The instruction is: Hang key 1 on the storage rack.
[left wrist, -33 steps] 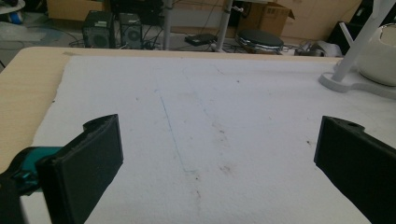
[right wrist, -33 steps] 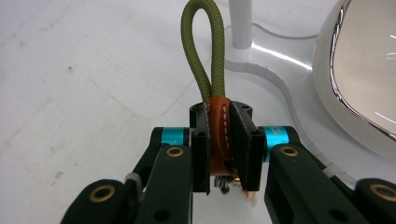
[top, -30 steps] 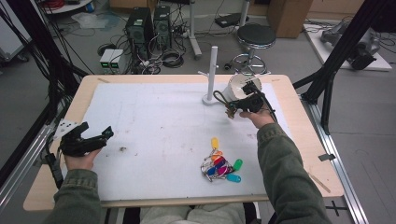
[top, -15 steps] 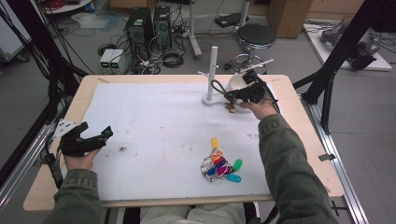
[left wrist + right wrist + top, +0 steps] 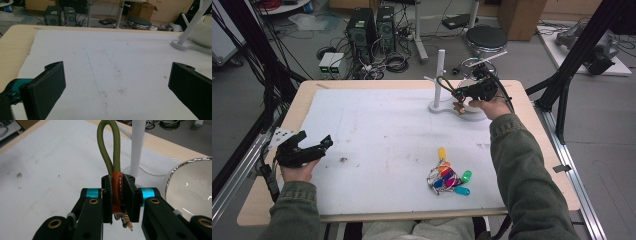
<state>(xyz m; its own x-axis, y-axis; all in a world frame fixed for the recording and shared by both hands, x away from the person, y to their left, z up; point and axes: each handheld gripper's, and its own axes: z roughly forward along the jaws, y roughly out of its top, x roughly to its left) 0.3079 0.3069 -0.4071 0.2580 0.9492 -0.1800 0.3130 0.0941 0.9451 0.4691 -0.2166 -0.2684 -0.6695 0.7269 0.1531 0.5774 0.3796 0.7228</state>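
Nearest to me, my left tool (image 5: pixel 304 148) rests low at the near left edge of the surface (image 5: pixel 377 135), over the white mat. Its jaws stand wide apart with nothing between them; in the left gripper view I see only bare, lightly stained mat in the gap. It is well apart from everything that matters here.

A little farther out, toward the middle-right of the mat, lies a bunch of coloured key tags (image 5: pixel 448 177) on rings, untouched, nearer my right forearm than my left hand.

Farther still, at the far right of the surface, my right tool (image 5: pixel 463 93) is closed tight on a keyring strap (image 5: pixel 116 191): a brown leather tab pinched between the jaws, with small metal pieces hanging below and an olive cord loop (image 5: pixel 110 147) rising straight out past the jaw tips. The loop's long axis runs along the tool's own line, so it points where I point.

What the coming move turns on, as I judge it, is the white stand (image 5: pixel 439 75) just beyond. From the right gripper view its post (image 5: pixel 138 145) rises directly behind the loop and slightly to one side, close but not touching. In the high view a short peg (image 5: pixel 429 79) sticks out from the post toward the left. The loop must open over that peg, so I need to come at it from the peg's free end. A white bowl (image 5: pixel 192 192) sits just beside the stand's base.
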